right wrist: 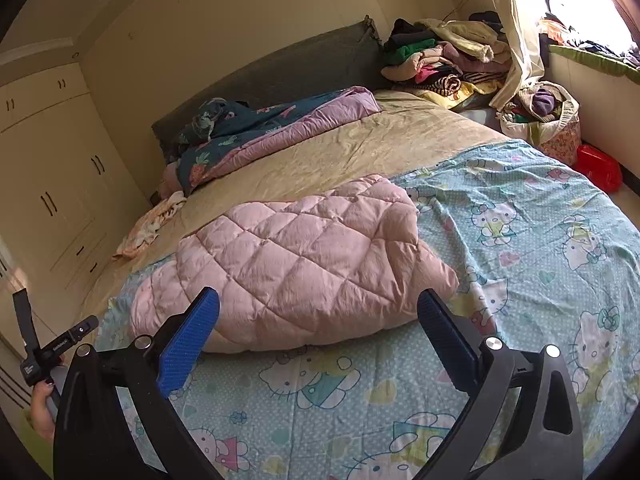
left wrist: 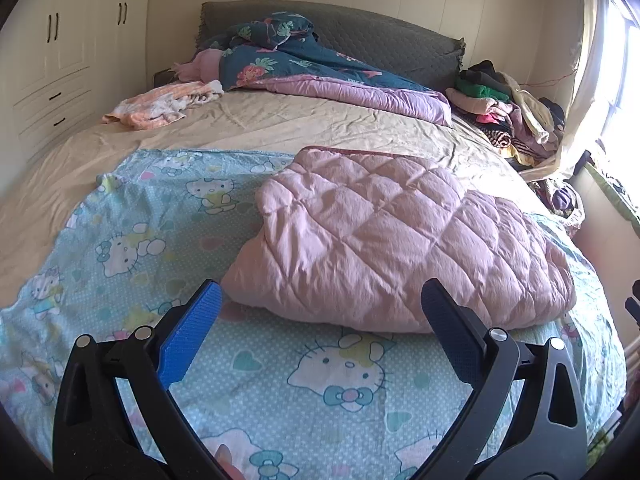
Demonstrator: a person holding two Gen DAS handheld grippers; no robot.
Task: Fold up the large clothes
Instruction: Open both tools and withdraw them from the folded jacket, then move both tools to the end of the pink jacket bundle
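Pink quilted coat [left wrist: 404, 240]: lies folded on my bed [left wrist: 280, 128], seemingly done; both my grippers, left [left wrist: 320, 304] and right [right wrist: 318, 312], fingers wide apart, empty; clothes pile [right wrist: 448, 60] unfolded.

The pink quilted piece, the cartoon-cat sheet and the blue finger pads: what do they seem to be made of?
Pink quilted piece: probably padded fabric, matte; stitched diamonds puff up and the surface crinkles finely.
Cartoon-cat sheet: thin printed cloth, likely cotton or a blend, matte; it lies flat with fine creases.
Blue pads on the fingers: seemingly rubber or textured plastic; a fine grid pattern shows.
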